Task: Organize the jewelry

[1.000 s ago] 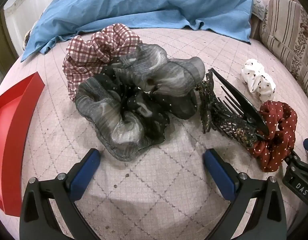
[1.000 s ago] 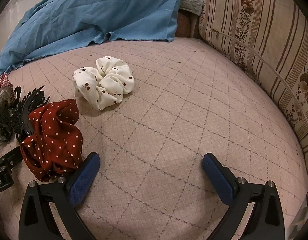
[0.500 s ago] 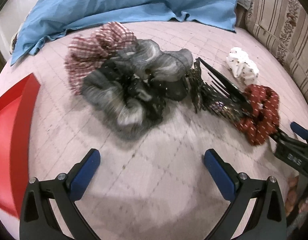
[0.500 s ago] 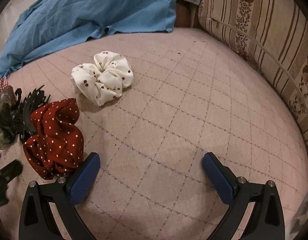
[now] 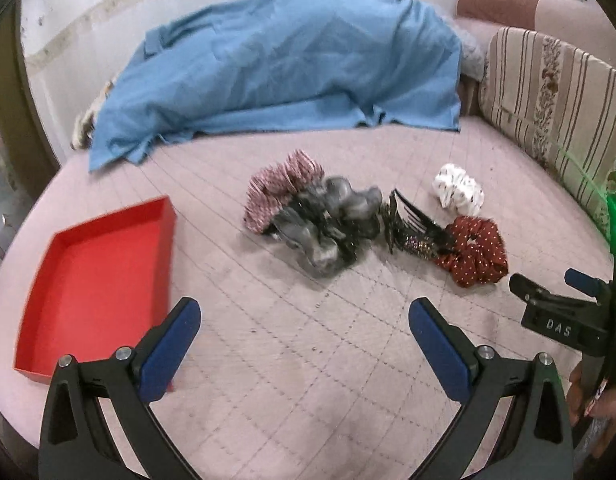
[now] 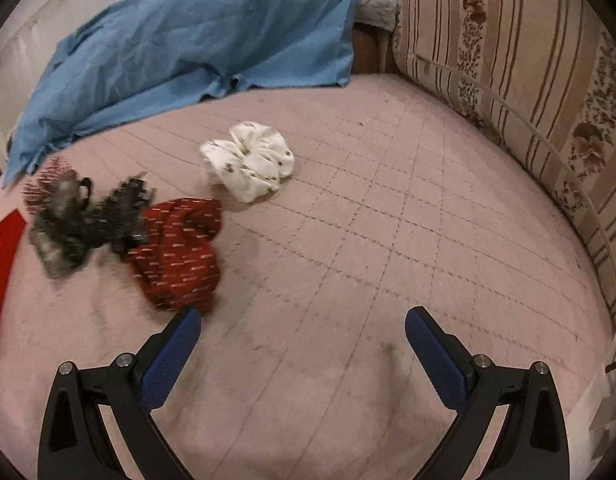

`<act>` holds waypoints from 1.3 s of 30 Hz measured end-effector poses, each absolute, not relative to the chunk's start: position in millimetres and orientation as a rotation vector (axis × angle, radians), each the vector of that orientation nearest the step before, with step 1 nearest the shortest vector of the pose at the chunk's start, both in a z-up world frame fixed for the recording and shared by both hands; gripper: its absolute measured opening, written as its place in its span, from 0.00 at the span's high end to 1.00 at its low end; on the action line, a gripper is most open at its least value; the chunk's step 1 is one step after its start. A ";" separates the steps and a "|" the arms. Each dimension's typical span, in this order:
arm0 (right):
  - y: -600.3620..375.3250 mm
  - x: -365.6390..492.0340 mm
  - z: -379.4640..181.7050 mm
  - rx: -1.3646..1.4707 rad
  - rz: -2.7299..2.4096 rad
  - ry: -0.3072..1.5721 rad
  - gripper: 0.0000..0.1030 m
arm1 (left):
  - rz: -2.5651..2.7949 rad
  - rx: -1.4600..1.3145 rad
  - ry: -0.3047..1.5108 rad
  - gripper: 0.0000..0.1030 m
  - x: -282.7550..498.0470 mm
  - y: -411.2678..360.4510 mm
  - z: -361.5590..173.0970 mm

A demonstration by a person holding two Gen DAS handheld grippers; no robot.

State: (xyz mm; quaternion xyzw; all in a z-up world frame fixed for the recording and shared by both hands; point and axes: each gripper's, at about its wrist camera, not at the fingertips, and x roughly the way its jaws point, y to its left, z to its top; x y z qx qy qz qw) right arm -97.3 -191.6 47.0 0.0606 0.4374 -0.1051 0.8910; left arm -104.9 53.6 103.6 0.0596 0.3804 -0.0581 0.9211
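A pile of hair accessories lies mid-bed: a red plaid scrunchie [image 5: 281,184], grey sheer scrunchies [image 5: 328,224], a black claw clip [image 5: 414,228], a dark red dotted scrunchie [image 5: 474,256] and a white dotted scrunchie [image 5: 458,194]. An empty red tray [image 5: 95,276] sits to the left. My left gripper [image 5: 303,348] is open and empty, well in front of the pile. My right gripper [image 6: 299,348] is open and empty; the red dotted scrunchie [image 6: 179,252] lies just beyond its left finger, and the white scrunchie [image 6: 249,162] is farther off. The right gripper also shows in the left wrist view [image 5: 556,300].
A blue cloth [image 5: 283,68] covers a heap at the back of the pink quilted bed [image 5: 308,360]. A striped floral cushion [image 6: 520,64] borders the right side. The wall runs behind.
Both grippers have pulled back and up from the pile. The whole red tray and more of the bed have come into view. The objects have not moved.
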 end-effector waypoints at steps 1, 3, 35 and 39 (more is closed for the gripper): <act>-187.7 -102.4 51.0 0.128 -0.213 0.900 0.00 | -0.118 0.125 0.766 0.00 -108.1 54.5 109.3; -180.6 -110.8 57.9 0.131 -0.205 0.885 0.00 | -0.112 0.126 0.730 0.00 -117.4 57.8 119.1; -76.5 -163.0 216.0 0.083 -0.035 0.659 0.00 | 0.119 0.046 0.418 0.00 -198.4 152.3 230.7; -70.4 -171.0 233.0 0.106 -0.010 0.629 0.00 | 0.147 0.065 0.384 0.00 -205.5 155.2 240.2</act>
